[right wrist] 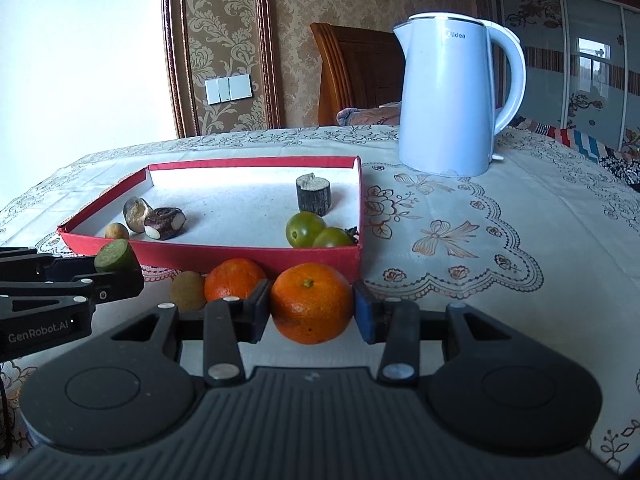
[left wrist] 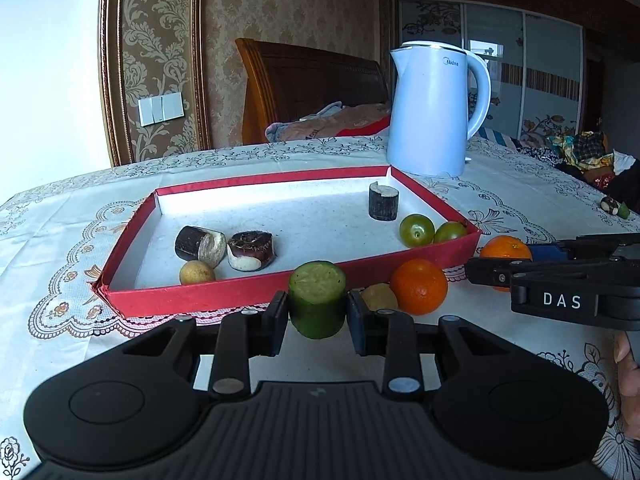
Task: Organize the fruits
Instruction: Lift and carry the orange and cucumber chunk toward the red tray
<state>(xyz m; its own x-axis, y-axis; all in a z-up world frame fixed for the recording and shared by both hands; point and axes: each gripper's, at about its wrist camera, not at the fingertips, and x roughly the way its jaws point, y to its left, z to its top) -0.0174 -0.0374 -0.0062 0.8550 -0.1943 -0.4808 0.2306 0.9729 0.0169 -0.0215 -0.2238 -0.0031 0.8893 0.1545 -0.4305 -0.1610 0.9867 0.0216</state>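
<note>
My left gripper (left wrist: 318, 312) is shut on a green cucumber piece (left wrist: 317, 298), held just in front of the red tray (left wrist: 248, 286). My right gripper (right wrist: 312, 306) is shut on an orange (right wrist: 312, 302) in front of the tray's near wall (right wrist: 248, 254). A second orange (right wrist: 234, 282) and a small brown fruit (right wrist: 187, 289) lie on the cloth between the grippers. In the tray lie two green tomatoes (right wrist: 305, 229), dark sugarcane pieces (left wrist: 244, 250), one upright dark piece (left wrist: 383, 201) and a small tan fruit (left wrist: 197, 272).
A white electric kettle (left wrist: 434, 108) stands behind the tray's right corner. A small dark and green piece (left wrist: 614, 206) lies at the table's far right edge. A lace tablecloth (right wrist: 460, 240) covers the table; bed and wardrobe behind.
</note>
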